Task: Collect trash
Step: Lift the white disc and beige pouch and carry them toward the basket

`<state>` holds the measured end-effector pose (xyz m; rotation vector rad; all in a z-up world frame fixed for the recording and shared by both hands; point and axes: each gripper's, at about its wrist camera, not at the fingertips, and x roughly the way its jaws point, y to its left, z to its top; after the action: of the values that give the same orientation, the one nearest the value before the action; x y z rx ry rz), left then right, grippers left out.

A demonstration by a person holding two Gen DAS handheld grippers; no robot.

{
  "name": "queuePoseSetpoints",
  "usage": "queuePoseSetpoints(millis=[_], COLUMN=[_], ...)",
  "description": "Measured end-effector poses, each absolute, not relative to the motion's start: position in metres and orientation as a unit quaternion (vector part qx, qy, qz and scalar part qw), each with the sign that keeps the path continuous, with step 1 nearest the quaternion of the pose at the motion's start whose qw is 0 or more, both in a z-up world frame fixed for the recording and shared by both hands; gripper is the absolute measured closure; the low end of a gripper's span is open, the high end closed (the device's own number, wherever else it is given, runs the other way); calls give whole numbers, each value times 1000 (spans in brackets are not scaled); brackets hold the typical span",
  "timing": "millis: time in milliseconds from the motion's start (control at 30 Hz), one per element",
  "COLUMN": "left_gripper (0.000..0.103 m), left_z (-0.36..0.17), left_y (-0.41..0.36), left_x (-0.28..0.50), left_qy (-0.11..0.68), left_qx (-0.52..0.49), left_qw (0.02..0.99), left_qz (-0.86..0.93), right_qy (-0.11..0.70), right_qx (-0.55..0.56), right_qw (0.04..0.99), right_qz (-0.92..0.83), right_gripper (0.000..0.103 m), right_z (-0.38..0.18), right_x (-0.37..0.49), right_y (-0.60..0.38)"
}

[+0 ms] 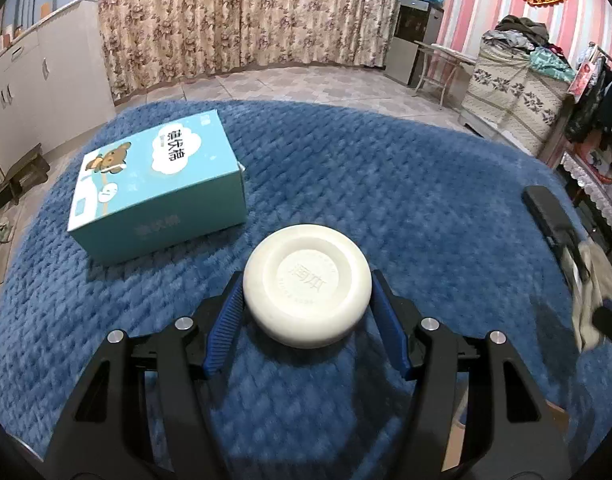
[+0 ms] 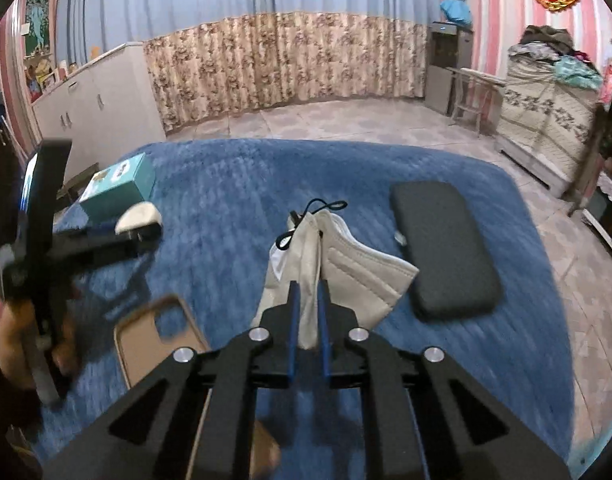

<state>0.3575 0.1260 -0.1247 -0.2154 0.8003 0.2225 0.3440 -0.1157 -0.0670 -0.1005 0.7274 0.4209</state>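
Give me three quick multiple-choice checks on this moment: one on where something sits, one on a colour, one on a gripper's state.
1. Where is the teal box relative to the white round container in the left wrist view?
A. Beyond it, to the left
B. Directly on top of it
C. To its right, by the black case

2. What colour is the blanket under everything?
A. Red
B. Blue
C. Green

3. What is the right gripper doing?
A. Open over bare blanket
B. Shut on the white face mask
C. Shut on the black case

Answers: 1 A, the box lies further back and left on the blanket. 2 B, the quilted cover is blue in both views. 3 B, the mask's fabric is pinched between the narrow blue pads.
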Motion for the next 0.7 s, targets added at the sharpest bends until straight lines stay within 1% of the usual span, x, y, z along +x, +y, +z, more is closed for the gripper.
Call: queuePoseSetpoints(millis=[167,333,700], left_gripper=[42,42,42], left_z=[-102,-80,-48], left_y=[106,60,-94], left_x=[337,308,252], left_qy=[370,352,313], left_qx=[-96,-58,3], left_qw=[919,933,944], left_qz=[94,53,-100], right_qy=[343,330,294], right_qx=[-26,-5,43], right_qw=[922,933,955], right_qz=[177,141,20], right_gripper=[94,94,94], right_z=[-61,-56,-31], right_x=[308,275,203], right_y=[-149,-185,-301])
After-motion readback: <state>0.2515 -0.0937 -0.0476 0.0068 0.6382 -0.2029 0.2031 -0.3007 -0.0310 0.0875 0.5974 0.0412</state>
